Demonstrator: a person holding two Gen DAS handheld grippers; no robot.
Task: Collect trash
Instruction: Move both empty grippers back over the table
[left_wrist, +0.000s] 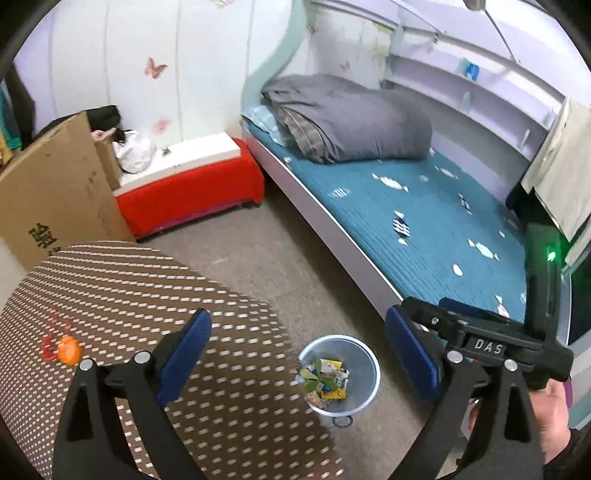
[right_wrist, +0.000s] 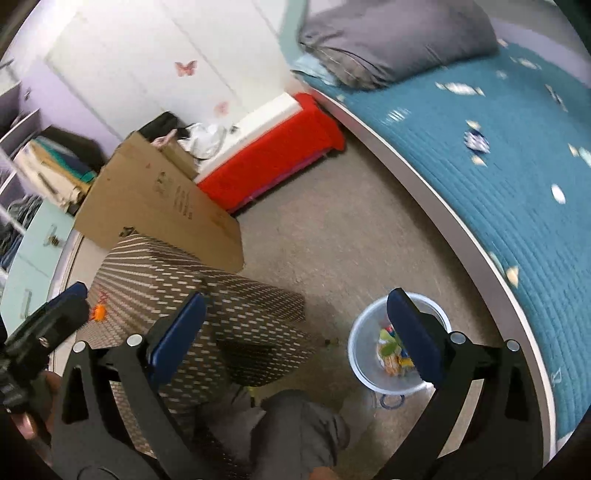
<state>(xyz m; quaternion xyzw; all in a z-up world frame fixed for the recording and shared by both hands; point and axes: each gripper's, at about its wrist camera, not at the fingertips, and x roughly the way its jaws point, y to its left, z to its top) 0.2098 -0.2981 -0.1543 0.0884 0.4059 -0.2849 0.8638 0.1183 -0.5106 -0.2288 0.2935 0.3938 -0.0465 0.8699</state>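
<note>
A small pale bin (left_wrist: 364, 391) stands on the floor between the table and the bed, with several colourful wrappers (left_wrist: 325, 380) inside. My left gripper (left_wrist: 299, 354) hangs open above the table edge and the bin, with nothing between its blue pads. My right gripper (right_wrist: 295, 336) is also open wide and empty, high over the floor; its right finger covers part of the bin (right_wrist: 364, 354). An orange scrap (left_wrist: 68, 349) lies on the table's patterned cloth, also visible as the orange scrap (right_wrist: 99, 312). A blue-and-white striped scrap (left_wrist: 400, 225) lies on the bed.
The round table (left_wrist: 147, 295) with its brown dotted cloth fills the left. A cardboard box (left_wrist: 55, 184) and a red bench (left_wrist: 192, 192) stand behind it. The bed's teal cover (left_wrist: 443, 206) and a grey quilt (left_wrist: 351, 114) are on the right. A person's grey trouser leg (right_wrist: 295, 424) is below.
</note>
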